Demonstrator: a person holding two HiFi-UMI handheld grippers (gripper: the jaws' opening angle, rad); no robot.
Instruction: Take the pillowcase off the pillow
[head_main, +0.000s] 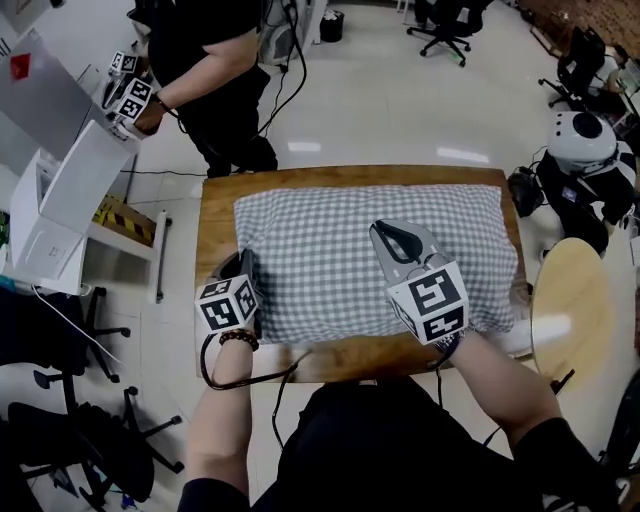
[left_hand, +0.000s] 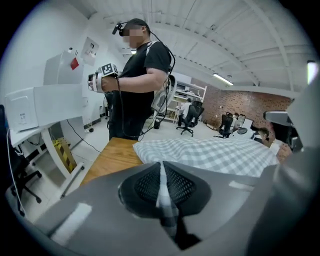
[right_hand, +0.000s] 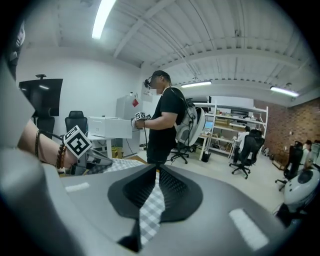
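1. Pillowcase (head_main: 330, 250), grey-and-white check, still fully over the pillow (head_main: 470, 235). It lies lengthwise on the wooden table (head_main: 216, 215) and covers most of the top.
2. Left gripper (left_hand: 162, 185): jaws closed on a thin fold of the check cloth at the pillow's near left corner.
3. Right gripper (right_hand: 152, 190): jaws pinched together on a fold of the same cloth, on top of the pillow, right of centre.
4. Step in hand, as judged: both grips taken, stripping not yet begun.
5. Next move, as judged: draw the cloth toward the open end while the filling is held back. Which end is open cannot be told.
6. Surroundings: person (head_main: 215, 70) standing beyond the table's far left corner; white cabinet (head_main: 60, 190) at left; round wooden stool (head_main: 570, 300) at right.
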